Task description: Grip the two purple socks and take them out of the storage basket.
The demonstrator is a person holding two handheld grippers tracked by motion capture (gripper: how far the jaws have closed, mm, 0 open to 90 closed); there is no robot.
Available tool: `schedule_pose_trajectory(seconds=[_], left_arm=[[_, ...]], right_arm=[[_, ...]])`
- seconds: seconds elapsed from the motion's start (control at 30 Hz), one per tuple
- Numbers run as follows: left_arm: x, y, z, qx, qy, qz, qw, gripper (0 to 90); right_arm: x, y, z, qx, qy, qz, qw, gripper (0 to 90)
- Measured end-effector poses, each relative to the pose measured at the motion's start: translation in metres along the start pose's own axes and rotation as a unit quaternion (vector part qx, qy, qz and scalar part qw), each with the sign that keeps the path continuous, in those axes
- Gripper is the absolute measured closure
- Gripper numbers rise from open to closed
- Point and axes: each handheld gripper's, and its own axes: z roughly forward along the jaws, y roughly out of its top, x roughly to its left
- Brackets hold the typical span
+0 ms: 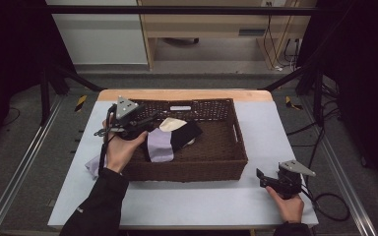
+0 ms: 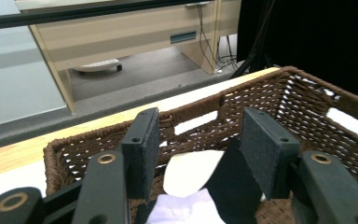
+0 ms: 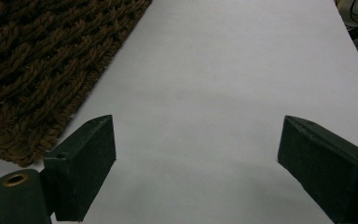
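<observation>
Left gripper: held over the left end of the wicker basket, jaws spread with nothing between them; in the left gripper view they frame the cloths below.
Right gripper: resting low on the table at lower right of the high view, jaws wide apart and empty.
Cloths in basket: a lavender cloth, a black cloth and a cream cloth lie overlapping in the basket's left half.
Cloth outside: another lavender piece lies on the table, left of the basket.
Progress: judged mid-way; three pieces in, one left outside.
Surface: pale sheet over a wooden tabletop.
Room: grey floor, light wooden desk at upper centre, cables at right.
</observation>
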Motion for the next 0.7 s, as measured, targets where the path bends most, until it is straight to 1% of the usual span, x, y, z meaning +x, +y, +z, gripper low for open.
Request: schedule_pose_trajectory(seconds=[0.03,0.07,0.1,0.13,0.17,0.2,0.23,0.27,0.3,0.33,0.37,0.47,0.5,0.57,0.6,0.63,0.67,0.7], left_arm=[[0.001,0.000,0.004,0.000,0.001,-0.002,1.0000,47.0],[0.003,-0.001,0.011,0.002,0.005,0.000,1.0000,47.0],[0.003,-0.001,0.011,0.002,0.005,0.000,1.0000,47.0],[0.006,-0.004,0.019,0.010,0.009,-0.001,0.9999,46.9],[0.006,-0.004,0.019,0.010,0.009,-0.001,0.9999,46.2],[0.007,-0.008,0.027,0.014,0.014,0.000,0.9998,45.1],[0.007,-0.008,0.027,0.014,0.014,0.000,0.9998,44.5],[0.008,-0.014,0.033,0.020,0.018,0.003,0.9996,44.4],[0.008,-0.014,0.033,0.020,0.018,0.003,0.9996,44.2],[0.009,-0.020,0.040,0.032,0.020,0.005,0.9993,44.2],[0.009,-0.020,0.040,0.032,0.020,0.005,0.9993,44.2],[0.012,-0.030,0.049,0.052,0.023,0.002,0.9984,45.2],[0.014,-0.036,0.054,0.067,0.027,0.005,0.9974,46.8],[0.016,-0.042,0.058,0.081,0.030,0.008,0.9962,49.4],[0.017,-0.044,0.059,0.089,0.033,0.006,0.9955,51.0],[0.017,-0.044,0.059,0.089,0.033,0.006,0.9955,52.7],[0.018,-0.050,0.061,0.098,0.031,0.002,0.9947,54.4],[0.018,-0.050,0.061,0.098,0.031,0.002,0.9947,55.2]], right_arm=[[0.000,0.000,0.000,0.000,0.000,0.000,1.0000,12.1],[0.000,0.000,0.000,0.000,0.000,0.000,1.0000,12.1],[0.000,0.000,0.000,0.000,0.000,0.000,1.0000,12.1],[0.000,0.000,0.000,0.000,0.000,0.000,1.0000,12.1],[0.000,0.000,0.000,0.000,0.000,0.000,1.0000,12.1],[0.000,0.000,0.000,0.000,0.000,0.000,1.0000,12.1],[0.000,0.000,0.000,0.000,0.000,0.000,1.0000,12.1],[0.000,0.000,0.000,0.001,0.001,0.000,1.0000,12.1],[0.000,0.000,0.000,0.002,0.002,0.000,1.0000,12.1],[0.000,0.000,0.000,0.003,0.002,0.000,1.0000,12.1],[0.000,0.000,0.000,0.003,0.002,0.000,1.0000,12.1],[0.000,0.000,0.000,0.000,0.001,0.000,1.0000,12.1],[0.000,0.000,0.000,0.001,0.001,0.000,1.0000,12.1],[0.000,0.000,0.000,0.002,0.001,0.000,1.0000,12.1],[0.000,0.000,0.000,0.001,0.001,0.000,1.0000,12.1],[0.000,0.000,0.000,0.001,0.001,0.000,1.0000,12.1],[0.000,0.000,0.000,0.000,0.001,0.000,1.0000,12.1],[0.000,0.000,0.000,0.000,0.001,0.000,1.0000,12.1]])
